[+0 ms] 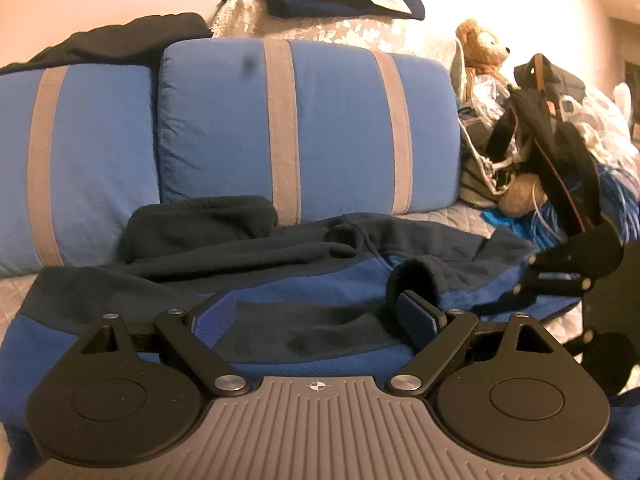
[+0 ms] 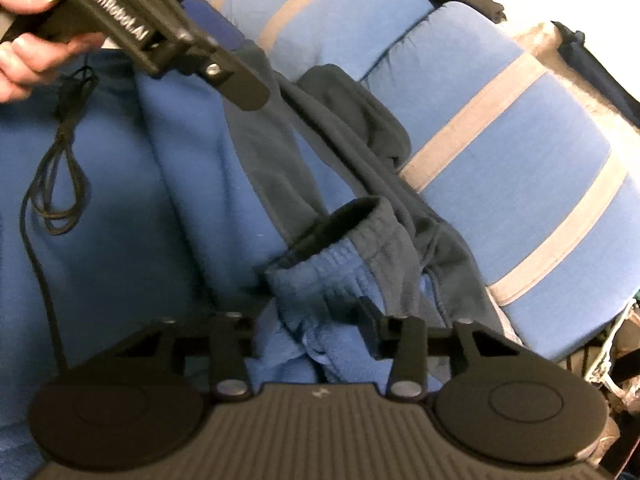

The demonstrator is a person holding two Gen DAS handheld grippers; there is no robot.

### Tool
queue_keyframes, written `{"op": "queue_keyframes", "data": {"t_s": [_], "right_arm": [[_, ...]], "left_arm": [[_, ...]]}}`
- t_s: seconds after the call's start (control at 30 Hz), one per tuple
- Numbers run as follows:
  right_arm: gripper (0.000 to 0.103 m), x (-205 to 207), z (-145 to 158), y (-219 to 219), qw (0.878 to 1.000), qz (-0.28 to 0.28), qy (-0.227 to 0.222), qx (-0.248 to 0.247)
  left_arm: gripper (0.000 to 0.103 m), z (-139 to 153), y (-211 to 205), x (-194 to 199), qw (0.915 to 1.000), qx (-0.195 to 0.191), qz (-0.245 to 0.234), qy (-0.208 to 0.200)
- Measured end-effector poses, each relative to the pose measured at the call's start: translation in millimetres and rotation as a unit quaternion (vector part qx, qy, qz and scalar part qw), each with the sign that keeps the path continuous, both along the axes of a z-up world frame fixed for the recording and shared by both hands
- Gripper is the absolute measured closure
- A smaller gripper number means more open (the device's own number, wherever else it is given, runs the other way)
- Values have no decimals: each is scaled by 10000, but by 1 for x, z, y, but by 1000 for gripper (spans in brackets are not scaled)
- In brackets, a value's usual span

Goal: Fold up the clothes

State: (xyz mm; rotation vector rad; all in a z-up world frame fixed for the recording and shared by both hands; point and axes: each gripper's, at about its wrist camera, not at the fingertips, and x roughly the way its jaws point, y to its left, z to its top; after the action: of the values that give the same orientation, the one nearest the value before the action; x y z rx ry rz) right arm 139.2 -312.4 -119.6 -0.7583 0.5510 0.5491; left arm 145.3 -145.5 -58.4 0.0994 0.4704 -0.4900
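A fleece jacket (image 1: 280, 264) in dark navy and bright blue lies spread on the bed, and it fills the left half of the right wrist view (image 2: 120, 180). My left gripper (image 1: 316, 316) hovers open over its middle, with only flat fabric under the blue pads (image 1: 214, 314). The jacket's sleeve cuff (image 2: 348, 232) stands open just ahead of my right gripper (image 2: 312, 312). Bunched blue sleeve fabric fills the gap between its fingers, which press on it. In the left wrist view the same cuff (image 1: 416, 276) sits by the right finger.
Two blue pillows with grey stripes (image 1: 328, 120) lean against the wall behind the jacket. A teddy bear (image 1: 480, 48), bags and cords (image 1: 560, 140) crowd the right. Dark folded clothes (image 1: 340, 0) lie on top. A hand (image 2: 24, 40) holds the left gripper; a black cord (image 2: 60, 160) hangs below.
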Motion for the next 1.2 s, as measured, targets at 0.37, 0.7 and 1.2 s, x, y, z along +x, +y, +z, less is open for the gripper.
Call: {"op": "queue_keyframes", "data": {"t_s": [0.37,0.7,1.2], "right_arm": [[84,-11,-24,18,9919,504,-488,-1063],[91,1,7,13,9986,-40,-423,-322],[92,6,51,-2,9929,-736,-833,430]], "left_arm": [[14,1,6,11,9948,-757,-170,662],[15,25,-3,27,9852,-1129,-206,1275],[15,3,-18,82,9074,-2581,-184,3310]]}}
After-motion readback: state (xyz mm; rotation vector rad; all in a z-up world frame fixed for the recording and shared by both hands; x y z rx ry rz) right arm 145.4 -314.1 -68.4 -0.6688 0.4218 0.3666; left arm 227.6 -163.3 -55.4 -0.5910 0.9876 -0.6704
